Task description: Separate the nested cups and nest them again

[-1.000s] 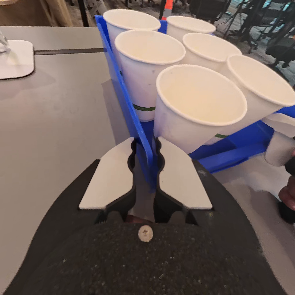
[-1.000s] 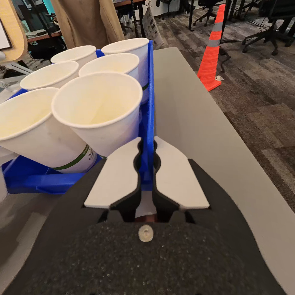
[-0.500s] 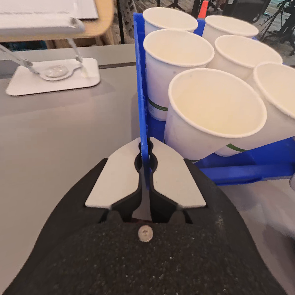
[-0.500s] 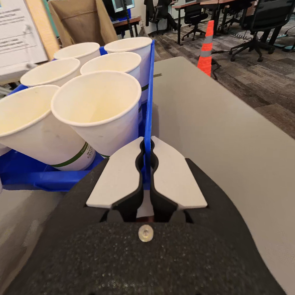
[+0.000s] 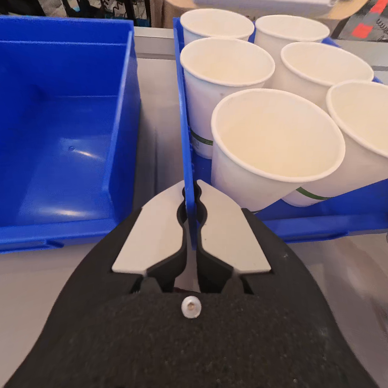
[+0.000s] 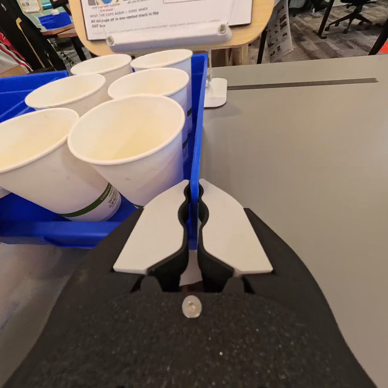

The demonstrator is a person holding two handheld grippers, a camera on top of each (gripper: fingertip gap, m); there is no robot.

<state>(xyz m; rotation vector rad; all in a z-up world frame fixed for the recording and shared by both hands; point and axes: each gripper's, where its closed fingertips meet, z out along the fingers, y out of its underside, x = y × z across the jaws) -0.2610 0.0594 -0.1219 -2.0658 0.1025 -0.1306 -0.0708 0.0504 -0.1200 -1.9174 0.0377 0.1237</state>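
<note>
Both the left gripper (image 5: 190, 190) and right gripper (image 6: 194, 188) pinch the bin (image 5: 186, 134) walls; six cups (image 5: 277, 136) stand separated, so nesting probably comes next, once the bin is released.

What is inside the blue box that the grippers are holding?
Six white paper cups stand in the blue bin, not nested, the nearest two tilted. All look empty. Most of the bin's floor is hidden under them.
</note>
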